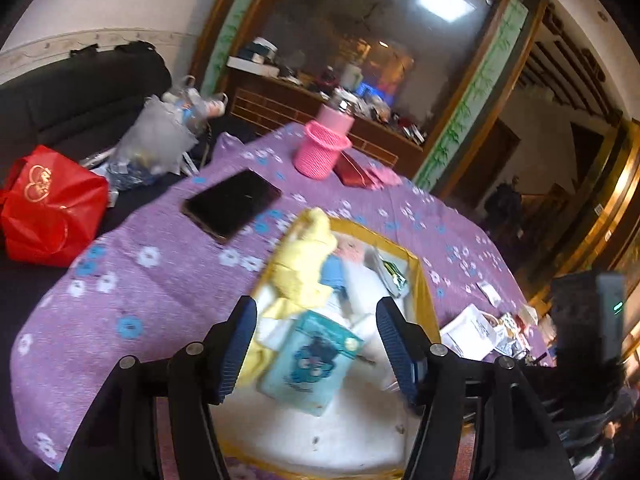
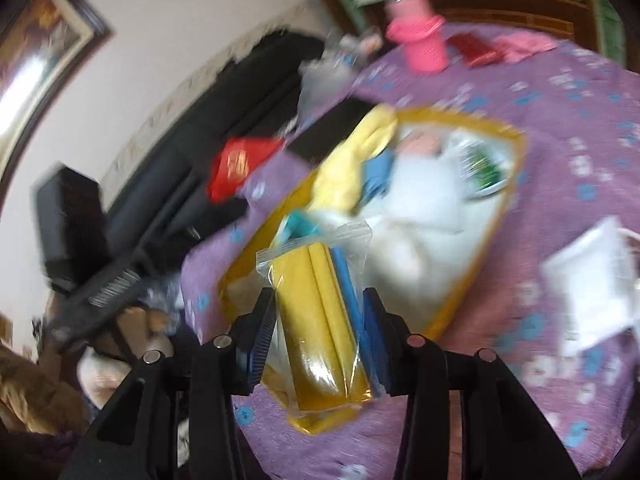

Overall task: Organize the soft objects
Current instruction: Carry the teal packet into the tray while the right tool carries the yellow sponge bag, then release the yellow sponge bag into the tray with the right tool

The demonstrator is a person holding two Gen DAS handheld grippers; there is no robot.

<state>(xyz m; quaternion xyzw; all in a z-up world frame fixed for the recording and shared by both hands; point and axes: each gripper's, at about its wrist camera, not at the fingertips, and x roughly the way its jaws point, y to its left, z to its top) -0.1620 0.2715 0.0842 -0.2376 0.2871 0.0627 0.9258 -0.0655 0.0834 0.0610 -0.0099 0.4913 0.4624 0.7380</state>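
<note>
A: L side?

B: Left gripper (image 1: pixel 316 344) hangs over the near end of the yellow-rimmed box (image 1: pixel 423 284), jaws wide apart, nothing btwn them. Teal tissue pack (image 1: pixel 310 364) w/ a blue cartoon print lies in the box right under the gap, not touched as far as I can see.

A: What else is in the box?

B: Yellow cloth (image 1: pixel 306 268) draped over the rim at 11 o'clock, blue cloth (image 1: pixel 334 274) just beside it, white padding (image 1: pixel 360 292) under both. A small green-printed packet (image 1: pixel 390 276) sits at 1 o'clock.

A: R side?

B: Right gripper (image 2: pixel 320 320) is clamped on a clear bag (image 2: pixel 320 308) holding yellow and blue folded cloths, pads pressing both sides. Bag sits above the box's near corner; view's blurred, can't tell if it touches the rim.

A: Rest of the table?

B: Purple flowered tablecloth (image 1: pixel 160 280). Black tablet (image 1: pixel 232 204) at 10 o'clock from the box, pink knitted holder (image 1: pixel 324 146) at 12, red pouch (image 1: pixel 356 174) beside it. White papers (image 1: pixel 476 332) at 3 o'clock. Red bag (image 1: pixel 52 204) on the dark sofa (image 1: pixel 80 92), far at 9.
</note>
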